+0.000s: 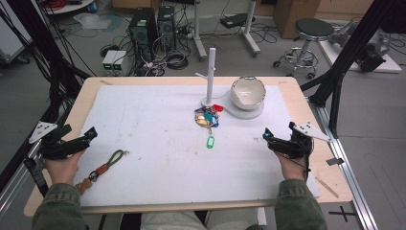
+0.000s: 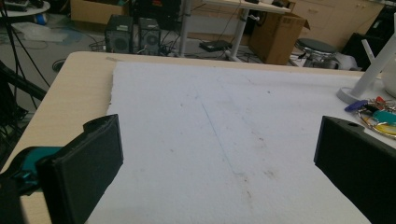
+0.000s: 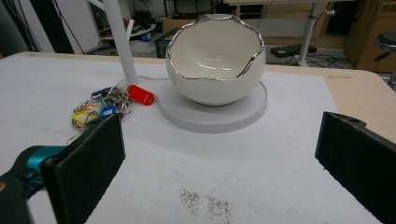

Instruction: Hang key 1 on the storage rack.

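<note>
A white eggshell-shaped bowl [image 1: 248,92] with a silver rim sits on a round white base [image 1: 245,113] at the far middle of the mat. Left of it stands a white peg stand [image 1: 209,72]. A bunch of keys with coloured tags [image 1: 207,117] lies at the foot of the stand, a green tag [image 1: 209,142] trailing towards me. An olive and brown strap keychain [image 1: 102,167] lies near the front left. My left gripper [image 1: 79,132] is open at the mat's left edge. My right gripper [image 1: 279,129] is open at the right, facing the bowl [image 3: 215,56] and a red tag [image 3: 140,94]. Both are empty.
The white mat [image 1: 158,139] covers most of the wooden table [image 1: 81,98]. Black frame posts [image 1: 352,48] rise beside the table's right and left edges. Computers, cables and a stool [image 1: 311,33] stand on the floor beyond the far edge.
</note>
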Demonstrator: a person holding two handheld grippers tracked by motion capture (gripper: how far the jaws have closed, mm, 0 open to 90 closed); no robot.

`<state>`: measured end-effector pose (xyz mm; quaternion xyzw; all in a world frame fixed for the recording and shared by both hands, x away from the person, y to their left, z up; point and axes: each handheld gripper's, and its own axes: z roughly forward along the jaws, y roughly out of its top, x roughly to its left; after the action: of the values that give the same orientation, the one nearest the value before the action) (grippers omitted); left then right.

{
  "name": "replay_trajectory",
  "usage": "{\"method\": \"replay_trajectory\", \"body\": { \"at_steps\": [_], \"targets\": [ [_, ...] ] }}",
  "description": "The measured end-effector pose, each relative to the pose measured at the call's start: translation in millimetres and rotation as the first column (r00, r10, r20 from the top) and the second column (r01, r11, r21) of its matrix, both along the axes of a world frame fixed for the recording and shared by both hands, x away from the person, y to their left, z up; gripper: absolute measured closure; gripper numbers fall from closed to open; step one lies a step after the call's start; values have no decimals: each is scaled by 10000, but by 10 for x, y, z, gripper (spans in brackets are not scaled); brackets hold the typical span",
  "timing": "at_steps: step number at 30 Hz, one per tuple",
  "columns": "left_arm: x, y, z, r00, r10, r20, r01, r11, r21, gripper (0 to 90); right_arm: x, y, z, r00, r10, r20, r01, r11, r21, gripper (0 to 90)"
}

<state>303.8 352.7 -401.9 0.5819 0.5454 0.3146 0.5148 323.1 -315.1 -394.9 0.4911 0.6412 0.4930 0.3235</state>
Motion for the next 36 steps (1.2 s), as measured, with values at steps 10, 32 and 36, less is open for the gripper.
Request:
{"method": "replay_trajectory", "body": {
  "at_steps": [10,32,36],
  "targets": [
    [-1,13,-4,10000,82,-13,-82,10000,10,17,-2,18,-6,9999,118,-93,-119,9999,-115,6],
    [-4,-43,8,9992,-333,-213,328,9992,-246,17,15,55,-28,9988,384,-300,-392,9989,-275,6],
    [2,-66,8,9982,-508,-327,501,9985,-225,17,16,55,-28,9987,400,-309,-409,9988,-277,6]
  ]
}}
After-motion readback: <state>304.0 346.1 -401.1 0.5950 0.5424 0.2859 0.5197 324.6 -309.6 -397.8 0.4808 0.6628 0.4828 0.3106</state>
